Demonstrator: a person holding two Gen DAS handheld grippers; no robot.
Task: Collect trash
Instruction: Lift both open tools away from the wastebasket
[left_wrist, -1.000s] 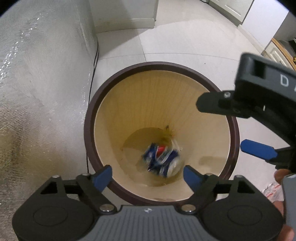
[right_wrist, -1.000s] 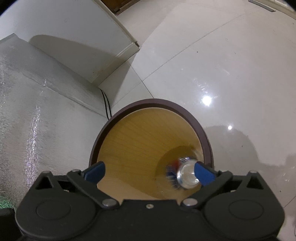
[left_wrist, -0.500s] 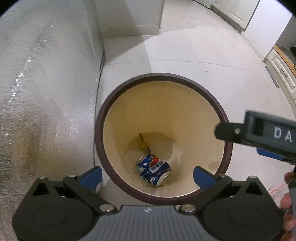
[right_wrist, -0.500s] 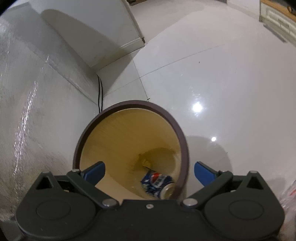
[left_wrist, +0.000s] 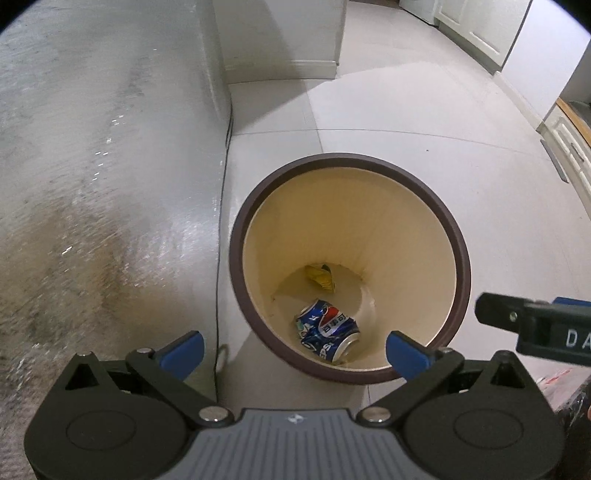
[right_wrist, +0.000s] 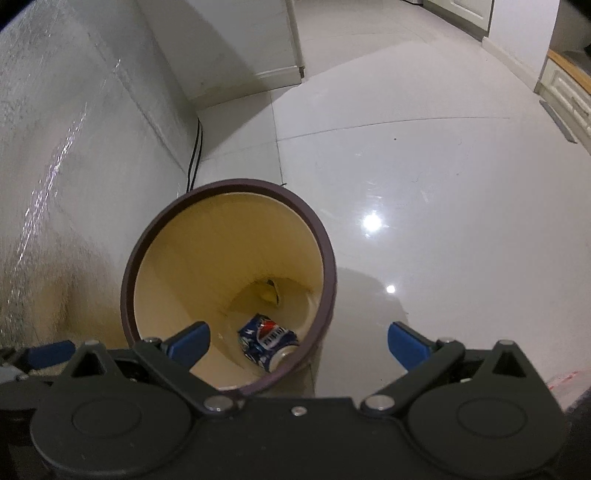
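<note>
A round bin (left_wrist: 464, 258) with a brown rim and cream inside stands on the floor below both grippers. At its bottom lies a crushed blue soda can (left_wrist: 327, 329), with a yellow scrap (left_wrist: 320, 276) behind it. My left gripper (left_wrist: 293, 350) hangs above the bin's near rim, open and empty. Seen from the right wrist, the bin (right_wrist: 328, 258) sits lower left with the can (right_wrist: 267, 341) inside. The right gripper (right_wrist: 299, 341) is open too, with nothing between its blue pads. In the left wrist view the right gripper's black body (left_wrist: 535, 325) juts in at the right edge.
A silvery foil-covered wall (left_wrist: 92, 184) rises just left of the bin, with a black cable (left_wrist: 221, 258) running down along its foot. White cabinet base (left_wrist: 280, 37) stands at the back. Glossy pale tiles (right_wrist: 443, 184) spread to the right. A clear plastic wrapper (left_wrist: 554, 380) lies at lower right.
Both grippers have risen away from the bin, which looks smaller now. The can, blurred in fall a second ago, has settled on the bin's bottom. The left jaws have spread wider.
</note>
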